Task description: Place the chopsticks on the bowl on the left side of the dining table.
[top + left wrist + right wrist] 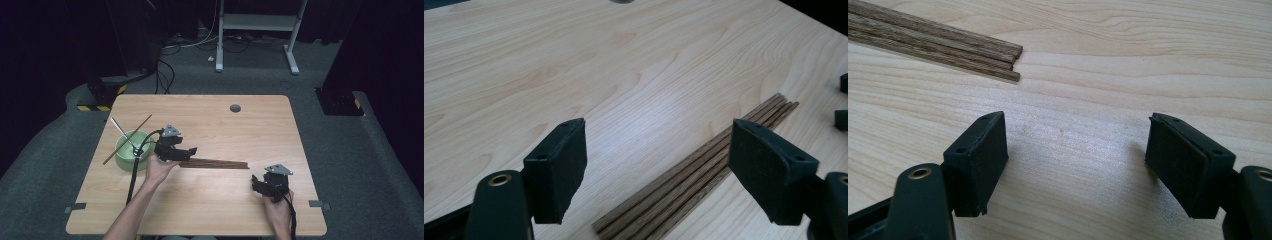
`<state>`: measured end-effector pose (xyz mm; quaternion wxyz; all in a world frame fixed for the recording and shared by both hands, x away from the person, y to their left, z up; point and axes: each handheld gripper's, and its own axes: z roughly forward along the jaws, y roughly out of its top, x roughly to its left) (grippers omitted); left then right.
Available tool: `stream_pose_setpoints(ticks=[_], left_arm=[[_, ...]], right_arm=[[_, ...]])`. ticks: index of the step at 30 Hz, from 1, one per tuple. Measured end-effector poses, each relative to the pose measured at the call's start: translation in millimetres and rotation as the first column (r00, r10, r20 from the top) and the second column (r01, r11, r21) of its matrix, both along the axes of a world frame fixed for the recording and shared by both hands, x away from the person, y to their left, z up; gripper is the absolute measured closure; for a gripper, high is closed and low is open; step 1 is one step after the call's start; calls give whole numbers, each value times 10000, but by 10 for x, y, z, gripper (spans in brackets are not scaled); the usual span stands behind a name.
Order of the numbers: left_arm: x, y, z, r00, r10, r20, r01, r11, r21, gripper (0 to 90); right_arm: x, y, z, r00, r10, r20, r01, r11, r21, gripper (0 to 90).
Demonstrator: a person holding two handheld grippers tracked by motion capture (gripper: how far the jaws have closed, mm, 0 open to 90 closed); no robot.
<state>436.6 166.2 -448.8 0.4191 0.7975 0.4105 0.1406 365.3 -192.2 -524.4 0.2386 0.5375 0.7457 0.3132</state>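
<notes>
Several brown wooden chopsticks [215, 163] lie in a bundle across the middle of the table. My left gripper [184, 154] hovers over the bundle's left end, open; in the left gripper view the chopsticks [694, 175] lie between its spread jaws, nearer the right one. My right gripper [259, 184] rests near the front right of the table, open and empty; in the right gripper view the chopsticks' tips [998, 62] lie beyond its jaws at upper left. A green bowl [131, 150] at the left holds one chopstick [126, 140] and a metal utensil [121, 131].
The light wooden table [210, 205] has a round grommet [235, 108] near its far edge. Tape marks [75, 206] sit at the front corners. Beyond the table stand a white desk frame [257, 30] and floor cables [165, 70].
</notes>
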Motion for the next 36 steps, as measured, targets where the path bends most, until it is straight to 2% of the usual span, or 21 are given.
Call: stream_pose_setpoints(ticks=[11, 17, 23, 36], left_arm=[[51, -272, -39, 9980, -608, -192, 608, 9981, -13, 262], [86, -423, -128, 9948, -904, -478, 911, 9958, 116, 265], [121, -492, -175, 9943, -873, -613, 893, 9956, 299, 275], [154, -660, -262, 9913, -1059, -780, 1093, 9932, 405, 269]], right_arm=[[0, 0, 0, 10000, 3, 0, -3, 10000, -2, 243], [0, 0, 0, 10000, 4, -1, -4, 10000, -6, 243], [1, 0, 0, 10000, 11, 0, -11, 10000, -3, 244], [2, 1, 0, 10000, 21, 2, -21, 10000, -1, 244]])
